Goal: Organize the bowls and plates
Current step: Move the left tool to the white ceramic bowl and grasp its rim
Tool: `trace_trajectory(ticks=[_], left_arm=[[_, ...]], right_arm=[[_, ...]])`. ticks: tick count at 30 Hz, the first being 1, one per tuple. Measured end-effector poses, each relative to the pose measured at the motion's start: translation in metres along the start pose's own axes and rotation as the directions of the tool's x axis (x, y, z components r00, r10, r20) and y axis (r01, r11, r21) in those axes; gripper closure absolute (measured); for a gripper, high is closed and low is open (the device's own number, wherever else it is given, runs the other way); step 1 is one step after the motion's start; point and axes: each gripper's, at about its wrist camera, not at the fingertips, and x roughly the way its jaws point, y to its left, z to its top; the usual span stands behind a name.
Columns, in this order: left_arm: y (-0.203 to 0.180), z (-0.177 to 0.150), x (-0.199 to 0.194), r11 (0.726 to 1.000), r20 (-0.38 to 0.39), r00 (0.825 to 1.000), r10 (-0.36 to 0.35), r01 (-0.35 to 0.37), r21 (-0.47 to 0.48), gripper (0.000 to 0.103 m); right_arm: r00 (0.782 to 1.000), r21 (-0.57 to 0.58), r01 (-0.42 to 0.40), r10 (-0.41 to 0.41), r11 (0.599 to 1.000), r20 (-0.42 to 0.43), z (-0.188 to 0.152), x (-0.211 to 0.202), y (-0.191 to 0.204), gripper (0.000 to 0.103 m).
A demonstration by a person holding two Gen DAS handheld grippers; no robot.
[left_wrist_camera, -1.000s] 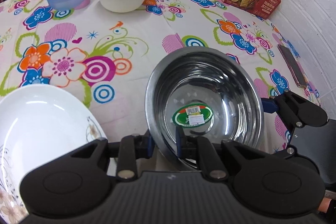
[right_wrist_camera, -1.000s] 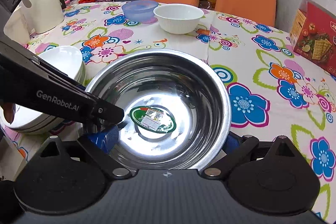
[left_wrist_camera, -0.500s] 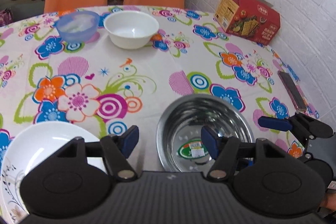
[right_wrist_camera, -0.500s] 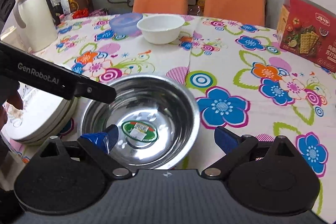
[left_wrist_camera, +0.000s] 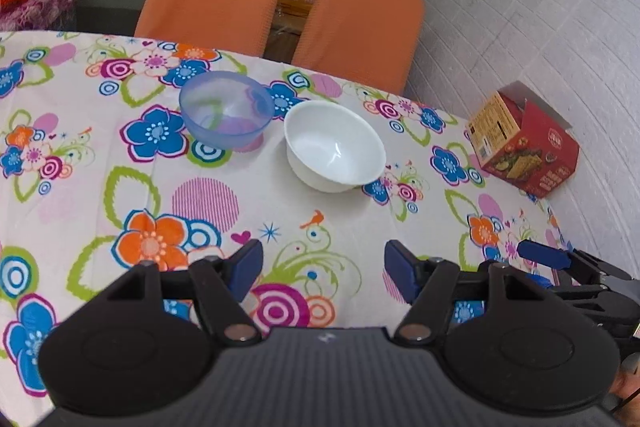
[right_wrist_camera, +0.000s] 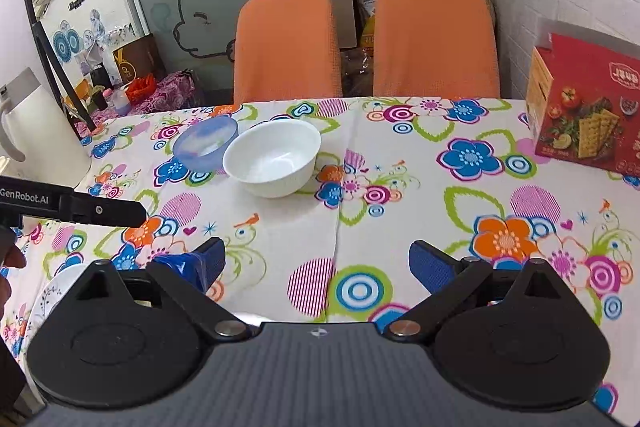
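a round table under a glossy floral tablecloth (right_wrist_camera: 400, 187) fills both views, with a pale brick-patterned wall to the right and two orange fabric-backed chairs (right_wrist_camera: 288, 43) pushed in at the far edge. at the far left of the right wrist view stands a smooth white plastic kettle (right_wrist_camera: 32, 135), and low in that corner the curved rim of a white ceramic plate with a fine floral print (right_wrist_camera: 60, 287) peeks out just beside the gripper body.

the left gripper (left_wrist_camera: 322, 273) hovers above the cloth with its blue-padded fingers set wide, nothing between them. ahead of it and well apart sit a translucent blue plastic bowl (left_wrist_camera: 226, 109), rounded and slightly frosted, and just to its right a glossy white ceramic bowl (left_wrist_camera: 334, 145) with a narrow foot; the two stand close together, whether touching cannot be told.

the right gripper (right_wrist_camera: 316, 265) is likewise spread wide and empty over the tablecloth, the white bowl lying ahead and a little left of its fingers. its dark arm also shows at the right edge of the left wrist view. at the far right, against the wall, rests a red cardboard cracker box (right_wrist_camera: 588, 111) with its flap open.
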Motion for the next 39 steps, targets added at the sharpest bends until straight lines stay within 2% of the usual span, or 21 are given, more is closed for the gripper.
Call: trace_trajectory(ticks=[3, 6, 10, 12, 20, 24, 26, 28, 30, 32, 35, 39], left_arm=[[0.007, 0.021, 0.03, 0.993, -0.015, 1.0, -0.011, 0.009, -0.12, 0.036], [0.014, 0.037, 0.063, 0.972, -0.046, 0.999, -0.006, -0.006, -0.234, 0.036], [0.025, 0.049, 0.1, 0.935, -0.078, 0.997, 0.009, -0.036, -0.352, 0.036], [0.028, 0.052, 0.112, 0.924, -0.096, 0.995, 0.017, -0.053, -0.379, 0.036], [0.023, 0.06, 0.134, 0.929, -0.101, 0.994, 0.047, -0.081, -0.36, 0.036], [0.031, 0.057, 0.135, 0.924, -0.118, 0.993, 0.022, -0.065, -0.378, 0.036], [0.034, 0.057, 0.133, 0.923, -0.111, 0.994, 0.009, -0.051, -0.383, 0.036], [0.035, 0.058, 0.133, 0.923, -0.115, 0.993, -0.012, -0.033, -0.385, 0.036], [0.032, 0.06, 0.132, 0.928, -0.104, 0.995, -0.004, -0.035, -0.372, 0.036], [0.028, 0.061, 0.133, 0.93, -0.096, 0.995, 0.006, -0.041, -0.364, 0.036], [0.024, 0.061, 0.138, 0.927, -0.104, 0.995, -0.008, -0.032, -0.375, 0.036], [0.02, 0.059, 0.143, 0.93, -0.114, 0.994, 0.0, -0.042, -0.366, 0.036]], right_arm=[[1.0, -0.038, 0.007, -0.007, 0.999, -0.013, 0.027, 0.031, 0.003, 0.017], [0.999, -0.083, 0.022, -0.026, 0.996, -0.043, 0.048, 0.067, 0.005, 0.017], [0.994, -0.153, 0.046, -0.06, 0.987, -0.092, 0.061, 0.114, 0.007, 0.017], [0.993, -0.174, 0.036, -0.055, 0.984, -0.106, 0.062, 0.13, 0.007, 0.017], [0.994, -0.164, -0.012, -0.006, 0.986, -0.111, 0.068, 0.15, 0.007, 0.017], [0.996, -0.181, -0.003, -0.014, 0.984, -0.092, 0.065, 0.151, 0.005, 0.017], [0.999, -0.147, -0.027, 0.021, 0.989, -0.043, 0.063, 0.138, -0.003, 0.017], [0.996, -0.121, -0.085, 0.085, 0.989, -0.003, 0.057, 0.12, -0.01, 0.017], [0.991, -0.119, -0.126, 0.129, 0.985, 0.025, 0.049, 0.103, -0.012, 0.017], [0.986, -0.145, -0.155, 0.161, 0.977, 0.035, 0.04, 0.092, -0.009, 0.017], [0.984, -0.228, -0.172, 0.178, 0.958, 0.006, 0.028, 0.095, 0.004, 0.017], [0.993, -0.358, -0.117, 0.118, 0.926, -0.02, 0.026, 0.12, 0.019, 0.017]])
